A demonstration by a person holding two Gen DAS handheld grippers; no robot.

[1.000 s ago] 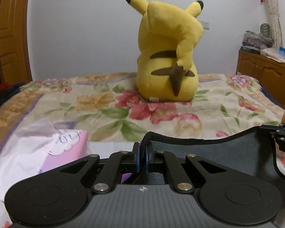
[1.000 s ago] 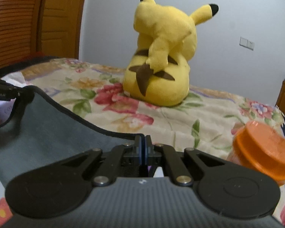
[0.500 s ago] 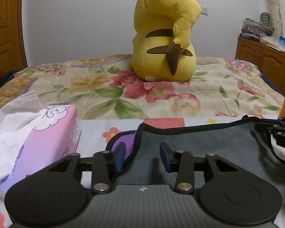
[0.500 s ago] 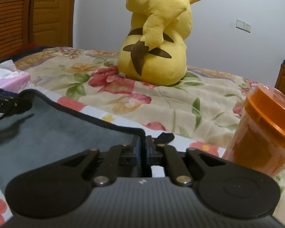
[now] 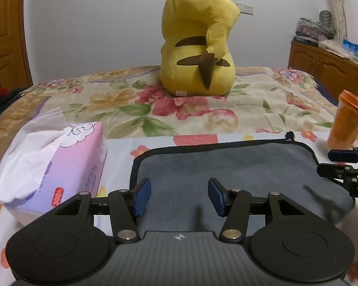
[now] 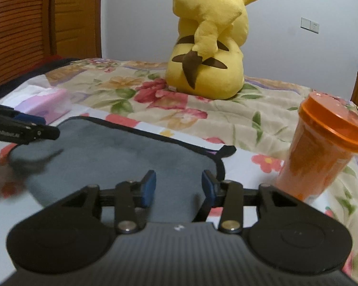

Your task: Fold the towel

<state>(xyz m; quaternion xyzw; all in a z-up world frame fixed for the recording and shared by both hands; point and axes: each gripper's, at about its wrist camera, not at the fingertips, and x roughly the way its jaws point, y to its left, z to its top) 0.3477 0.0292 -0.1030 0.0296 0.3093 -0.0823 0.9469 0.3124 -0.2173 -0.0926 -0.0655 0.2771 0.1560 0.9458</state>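
Release step of a fold — left gripper [image 5: 179, 196] and right gripper [image 6: 177, 188] jaws just opening, nothing pinched, grey black-edged plush towel [image 5: 226, 166] lying doubled on floral bedspread [image 5: 155, 109]; next, likely regrip for second fold.

Both views are fisheye and sit low, just behind their own gripper's black body, which fills the bottom of the frame, angled slightly down across a bed with a floral quilt [image 5: 155, 109].

The left wrist view looks close over the flat grey towel with black trim [image 5: 226, 166], with the pink tissue box [image 5: 78, 157] at left.

The right wrist view looks over the same towel [image 6: 121, 152], with the orange lidded plastic cup [image 6: 322, 152] at right.

Both share the towel, box, cup and the yellow plush toy [image 5: 198, 43] at upper centre, and each catches the other gripper at a side edge.
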